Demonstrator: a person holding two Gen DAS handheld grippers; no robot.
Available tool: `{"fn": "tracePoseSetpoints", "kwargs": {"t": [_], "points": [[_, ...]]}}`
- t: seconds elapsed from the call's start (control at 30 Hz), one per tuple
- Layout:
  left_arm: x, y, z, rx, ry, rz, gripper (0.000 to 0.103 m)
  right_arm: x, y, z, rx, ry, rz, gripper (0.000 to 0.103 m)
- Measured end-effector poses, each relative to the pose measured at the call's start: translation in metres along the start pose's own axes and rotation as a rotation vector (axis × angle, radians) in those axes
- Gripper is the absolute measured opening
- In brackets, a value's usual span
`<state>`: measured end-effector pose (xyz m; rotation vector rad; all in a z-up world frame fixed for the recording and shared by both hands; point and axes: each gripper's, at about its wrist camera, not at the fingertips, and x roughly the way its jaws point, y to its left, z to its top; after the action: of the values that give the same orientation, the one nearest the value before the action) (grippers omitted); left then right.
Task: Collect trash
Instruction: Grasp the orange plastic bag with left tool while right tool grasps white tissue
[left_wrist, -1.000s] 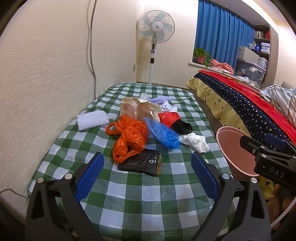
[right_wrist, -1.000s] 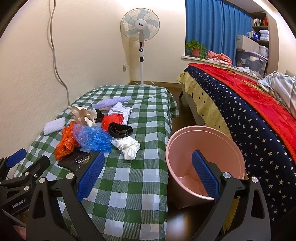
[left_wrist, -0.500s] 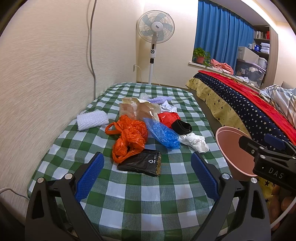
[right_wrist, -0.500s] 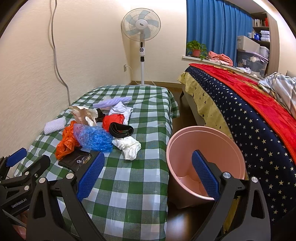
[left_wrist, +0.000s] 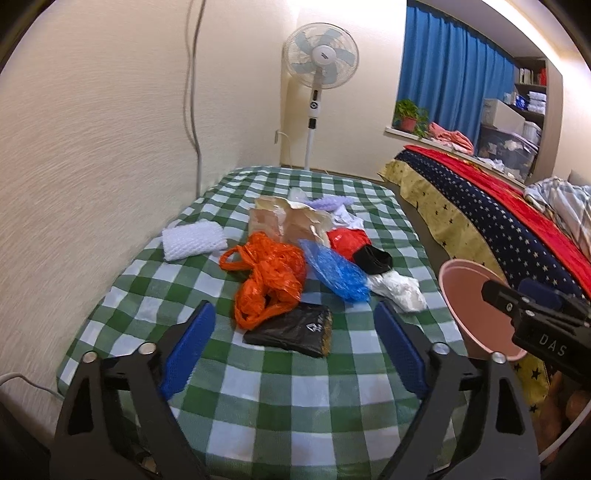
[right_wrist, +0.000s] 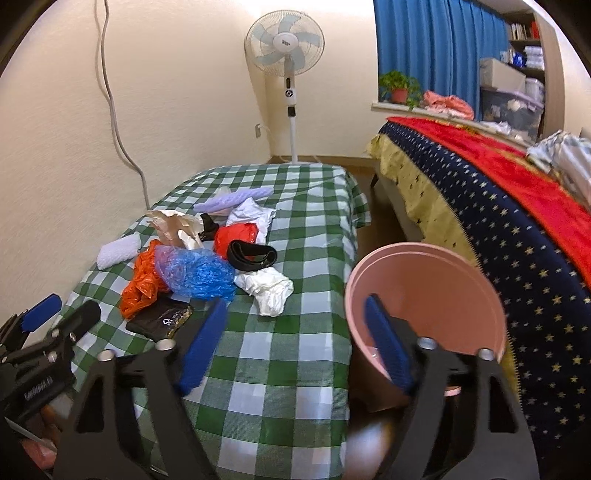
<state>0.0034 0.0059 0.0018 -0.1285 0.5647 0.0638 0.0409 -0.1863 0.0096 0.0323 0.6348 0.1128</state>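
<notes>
Trash lies in a heap on the green checked cloth (left_wrist: 280, 391): an orange plastic bag (left_wrist: 267, 282), a blue plastic bag (left_wrist: 334, 271), a black wrapper (left_wrist: 291, 330), a white crumpled bag (left_wrist: 399, 291), a red bag (left_wrist: 347, 238), a black band (left_wrist: 373, 258) and a beige paper bag (left_wrist: 291, 221). A pink bin (right_wrist: 424, 306) stands right of the table. My left gripper (left_wrist: 291, 347) hovers before the black wrapper, jaws closing, nothing between them. My right gripper (right_wrist: 295, 343) hangs near the bin's rim, jaws closing on nothing.
A white foam pad (left_wrist: 194, 240) and a lilac pad (right_wrist: 232, 199) lie on the cloth too. A wall runs along the left. A standing fan (left_wrist: 319, 74) is at the back. A bed with a starred blue and red cover (right_wrist: 498, 192) is on the right.
Both grippers' jaws have come closer together, the right one more. Neither hand has shifted, and the trash lies as before.
</notes>
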Motion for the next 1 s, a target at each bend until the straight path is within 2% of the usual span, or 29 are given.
{"fn": "tracePoseSetpoints", "kwargs": {"t": [0.1, 0.17, 0.3, 0.53, 0.8, 0.87, 1.0], "points": [[0.006, 0.003, 0.008, -0.005, -0.003, 0.009, 0.07, 0.01, -0.002, 0.002, 0.02, 0.015, 0.035, 0.058], [0.01, 0.005, 0.012, -0.001, -0.004, 0.013, 0.063, 0.017, -0.004, 0.004, 0.036, 0.017, 0.055, 0.057], [0.025, 0.009, 0.02, -0.005, 0.003, 0.024, 0.059, 0.032, -0.006, 0.007, 0.061, 0.03, 0.076, 0.057], [0.062, 0.015, 0.023, -0.02, 0.047, 0.069, 0.059, 0.066, -0.012, 0.007, 0.105, 0.079, 0.094, 0.057], [0.097, 0.015, 0.021, -0.023, 0.104, 0.07, 0.06, 0.103, -0.011, 0.003, 0.136, 0.145, 0.117, 0.055], [0.106, 0.013, 0.019, -0.016, 0.125, 0.072, 0.067, 0.11, -0.009, 0.002, 0.139, 0.16, 0.123, 0.055], [0.116, 0.011, 0.017, -0.008, 0.15, 0.077, 0.068, 0.124, -0.007, 0.0, 0.144, 0.196, 0.129, 0.055]]}}
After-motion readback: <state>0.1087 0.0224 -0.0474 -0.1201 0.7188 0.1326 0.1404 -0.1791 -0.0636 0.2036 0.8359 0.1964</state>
